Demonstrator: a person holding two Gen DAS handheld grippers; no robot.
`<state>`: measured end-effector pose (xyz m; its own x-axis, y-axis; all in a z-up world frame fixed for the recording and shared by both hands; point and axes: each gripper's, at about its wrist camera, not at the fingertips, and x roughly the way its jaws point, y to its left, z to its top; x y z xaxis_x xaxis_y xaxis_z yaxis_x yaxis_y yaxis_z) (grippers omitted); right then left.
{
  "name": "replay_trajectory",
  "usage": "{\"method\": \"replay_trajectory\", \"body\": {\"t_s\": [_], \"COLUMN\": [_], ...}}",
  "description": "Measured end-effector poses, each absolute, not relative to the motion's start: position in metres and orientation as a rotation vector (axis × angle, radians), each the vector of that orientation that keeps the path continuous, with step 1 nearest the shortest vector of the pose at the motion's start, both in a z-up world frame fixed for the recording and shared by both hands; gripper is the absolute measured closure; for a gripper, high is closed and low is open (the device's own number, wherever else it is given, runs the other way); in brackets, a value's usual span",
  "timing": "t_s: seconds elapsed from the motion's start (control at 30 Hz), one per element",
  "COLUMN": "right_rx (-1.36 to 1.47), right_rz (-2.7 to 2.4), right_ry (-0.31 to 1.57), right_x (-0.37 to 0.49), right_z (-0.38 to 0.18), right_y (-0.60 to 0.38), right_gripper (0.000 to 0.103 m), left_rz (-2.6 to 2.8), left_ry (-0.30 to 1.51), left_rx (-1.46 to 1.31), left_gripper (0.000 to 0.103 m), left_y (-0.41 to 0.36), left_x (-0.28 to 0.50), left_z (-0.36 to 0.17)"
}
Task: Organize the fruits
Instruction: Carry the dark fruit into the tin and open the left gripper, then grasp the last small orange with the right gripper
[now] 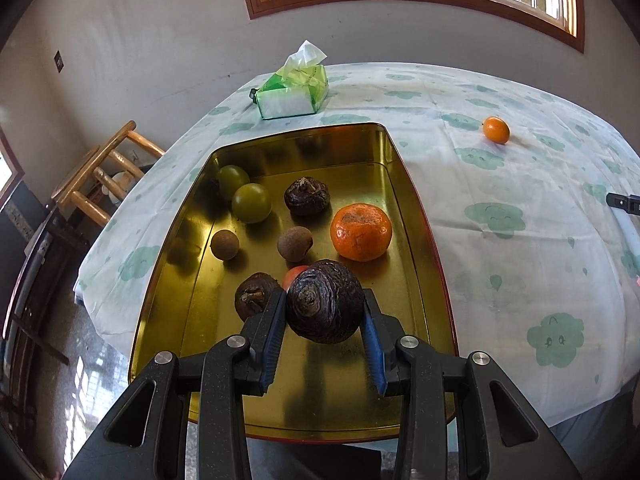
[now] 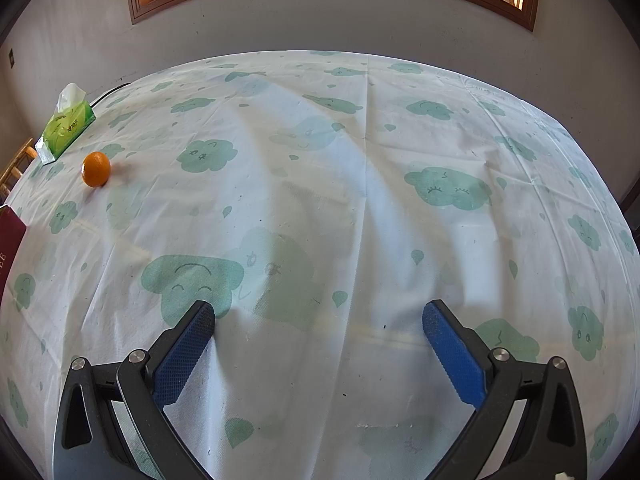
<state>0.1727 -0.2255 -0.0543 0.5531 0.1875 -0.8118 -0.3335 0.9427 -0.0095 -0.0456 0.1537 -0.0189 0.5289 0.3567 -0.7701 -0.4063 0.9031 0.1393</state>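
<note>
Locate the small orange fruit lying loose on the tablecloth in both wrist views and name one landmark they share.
Left wrist view: the small orange fruit lies upper right on the tablecloth, outside the gold tray.
Right wrist view: the fruit lies far left, just in front of the green tissue pack.
Shared landmark: the tissue pack, at top centre in the left view.

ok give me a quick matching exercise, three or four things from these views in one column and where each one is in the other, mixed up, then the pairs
Things:
1. dark wrinkled fruit
2. small orange fruit
3. large orange
4. tissue pack

Places:
A. lying in the gold tin tray
B. alone on the tablecloth, outside the tray
C. between the fingers of the left gripper
D. on the tablecloth beyond the far end of the tray

Pairs: 1-C, 2-B, 3-A, 4-D
</note>
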Motion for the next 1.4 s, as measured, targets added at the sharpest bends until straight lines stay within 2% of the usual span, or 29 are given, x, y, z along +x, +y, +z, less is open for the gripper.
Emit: {"method": "replay_trajectory", "body": {"t_s": [0.13,0.2,0.27,0.33,0.87,1.0,1.07,1.13,1.23,1.33,1.4], "right_rx": [-0.170,-0.170,-0.170,-0.170,-0.171,-0.171,-0.170,-0.190,-0.146,-0.133,-0.172], "right_rz": [0.310,0.310,0.310,0.310,0.309,0.310,0.308,0.290,0.429,0.617,0.698], "right_ry": [0.936,0.936,0.936,0.936,0.937,0.937,0.936,0.901,0.772,0.730,0.722], "right_x": [0.173,0.173,0.173,0.173,0.173,0.173,0.173,0.169,0.150,0.142,0.141], "right_z": [-0.054,-0.054,-0.054,-0.054,-0.054,-0.054,-0.054,-0.049,-0.021,0.003,0.011], "right_y": [-0.226,-0.225,-0.225,-0.225,-0.225,-0.225,-0.225,-0.222,-0.204,-0.161,-0.126], "right_gripper": [0.000,0.000,0.000,0.000,0.000,0.000,0.000,0.000,0.000,0.000,0.000], "left_rz": [0.449,0.445,0.453,0.461,0.553,0.623,0.670,0.717,0.762,0.745,0.748], "left_ry": [0.895,0.880,0.857,0.834,0.685,0.556,0.474,0.422,0.430,0.440,0.425], "left_rx": [-0.058,-0.048,-0.026,-0.005,0.003,-0.056,-0.090,-0.106,-0.051,-0.072,-0.090], "left_gripper": [0.064,0.056,0.042,0.039,0.036,0.036,0.025,0.019,0.019,0.019,0.012], "left_y": [0.153,0.151,0.148,0.145,0.134,0.133,0.135,0.137,0.137,0.138,0.140], "left_x": [-0.043,-0.043,-0.044,-0.045,-0.087,-0.120,-0.142,-0.160,-0.172,-0.179,-0.182], "left_z": [-0.017,-0.013,-0.009,-0.005,0.005,0.008,0.002,-0.009,-0.029,-0.042,-0.040]}}
